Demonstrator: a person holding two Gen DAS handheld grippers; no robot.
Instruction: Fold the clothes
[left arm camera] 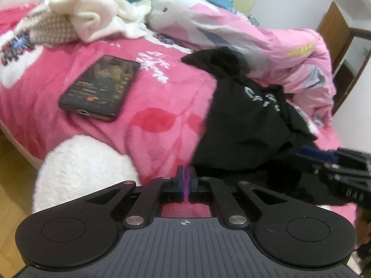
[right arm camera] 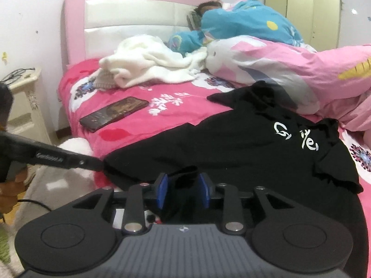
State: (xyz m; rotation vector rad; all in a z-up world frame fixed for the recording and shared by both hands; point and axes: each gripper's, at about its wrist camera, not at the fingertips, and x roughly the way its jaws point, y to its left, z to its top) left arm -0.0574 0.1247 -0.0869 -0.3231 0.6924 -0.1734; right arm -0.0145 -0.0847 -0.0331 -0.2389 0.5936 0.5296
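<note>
On the far left of my right-wrist view a cream nightstand point(right arm camera: 25, 102) stands against the wall, beside the bed point(right arm camera: 120, 7) with its pink and white headboard. My left gripper point(right arm camera: 100, 165) comes in from that side, low, its tip at the left edge of the black shirt point(right arm camera: 231, 153). In its own view my left gripper point(left arm camera: 186, 178) has its jaws pressed fully together; the shirt's edge lies just right of the tips, and I cannot tell whether any cloth is pinched between them. A white fluffy thing point(left arm camera: 83, 169) sits low at the bed's edge, left of the gripper.

Moving right, a dark phone point(right arm camera: 114, 113) lies flat on the pink bedspread point(right arm camera: 176, 115), screen lit, well apart from the shirt. Behind it a white fleece point(right arm camera: 148, 62) is heaped near the headboard, partly over a small houndstooth item point(left arm camera: 55, 30).

The black shirt is spread over the near edge of the bed, rumpled, its white lettering point(right arm camera: 296, 136) facing up toward the right. My right gripper point(right arm camera: 183, 191) is partly open, blue pads point(right arm camera: 162, 190) apart, with a fold of the shirt's hem bunched up between them; the cloth looks loose in the gap rather than squeezed. From the left-wrist view my right gripper point(left arm camera: 306, 153) reaches in at the shirt's right side.

Farther right a pink duvet point(right arm camera: 301, 69) is piled along the bed, touching the shirt's far edge. Behind it a person in blue point(right arm camera: 243, 20) lies near the headboard, and a pale yellow wardrobe point(right arm camera: 301, 9) stands in the corner.
</note>
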